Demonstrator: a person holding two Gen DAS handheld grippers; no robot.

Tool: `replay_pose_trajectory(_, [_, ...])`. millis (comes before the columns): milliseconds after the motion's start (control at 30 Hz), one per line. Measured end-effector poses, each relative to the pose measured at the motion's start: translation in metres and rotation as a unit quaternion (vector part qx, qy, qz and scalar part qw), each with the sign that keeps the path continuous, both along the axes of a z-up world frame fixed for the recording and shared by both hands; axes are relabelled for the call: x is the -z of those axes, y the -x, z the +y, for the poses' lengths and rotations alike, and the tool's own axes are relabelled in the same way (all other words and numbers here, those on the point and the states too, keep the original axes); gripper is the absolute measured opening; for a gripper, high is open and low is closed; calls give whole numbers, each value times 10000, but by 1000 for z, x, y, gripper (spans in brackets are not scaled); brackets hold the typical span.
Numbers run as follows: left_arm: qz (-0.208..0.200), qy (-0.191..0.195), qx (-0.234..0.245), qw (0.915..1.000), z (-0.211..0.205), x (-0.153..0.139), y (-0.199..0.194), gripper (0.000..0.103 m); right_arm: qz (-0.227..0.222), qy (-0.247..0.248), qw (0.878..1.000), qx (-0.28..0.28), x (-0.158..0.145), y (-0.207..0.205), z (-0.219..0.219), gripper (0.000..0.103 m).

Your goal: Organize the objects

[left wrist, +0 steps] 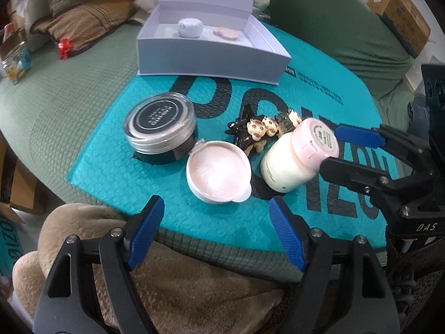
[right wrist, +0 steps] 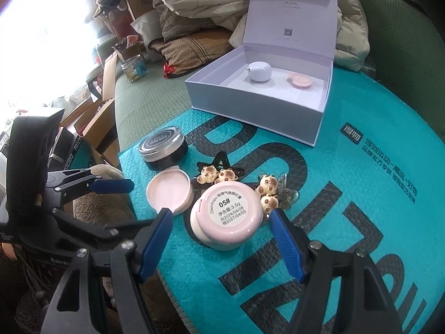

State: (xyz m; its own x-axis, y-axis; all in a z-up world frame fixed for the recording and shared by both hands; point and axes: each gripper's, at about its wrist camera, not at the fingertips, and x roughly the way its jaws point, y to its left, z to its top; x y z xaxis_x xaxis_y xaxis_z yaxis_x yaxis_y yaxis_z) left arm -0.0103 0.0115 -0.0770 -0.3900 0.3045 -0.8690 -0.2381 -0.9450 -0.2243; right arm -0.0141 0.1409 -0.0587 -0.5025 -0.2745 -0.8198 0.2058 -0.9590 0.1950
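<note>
One open white box (right wrist: pixel 258 105) at the teal mat's (right wrist: pixel 347 222) far edge, holding one white case (right wrist: pixel 260 73) and one pink compact (right wrist: pixel 301 80). Mid-mat: one black jar (right wrist: pixel 164 147), one open pink lid (right wrist: pixel 169 192), one pink-capped bottle (right wrist: pixel 228 220) lying down, two bear hair clips (right wrist: pixel 219 174). Left tool (left wrist: pixel 215 233) and right tool (right wrist: pixel 221 242): both spread, empty, touching nothing.

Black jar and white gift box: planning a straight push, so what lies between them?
Only bare teal mailer between black jar and white gift box, in both wrist views.

Blown-out window glare upper left, fisheye-bent edges, soft daylight
</note>
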Motion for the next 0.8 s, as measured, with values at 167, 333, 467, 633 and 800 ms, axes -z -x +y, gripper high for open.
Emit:
replay_pose_trajectory(167, [-27, 60, 187, 9998, 8, 7, 6, 77, -62, 18, 10000, -17, 5, 4, 0, 72])
replay_pose_trajectory(333, [-76, 74, 226, 9997, 11, 14, 13, 76, -96, 29, 9999, 19, 8, 7, 3, 69])
replay_pose_trajectory(467, [-133, 88, 302, 9994, 13, 19, 17, 74, -152, 46, 9999, -4, 11, 9, 4, 63])
replay_pose_trajectory(633, [-88, 207, 367, 9991, 18, 21, 21, 60, -164, 102, 9998, -26, 12, 9, 4, 55])
replay_pose_trajectory(800, [-81, 265, 437, 9987, 21, 23, 25, 60, -232, 151, 9996, -64, 15, 12, 3, 53])
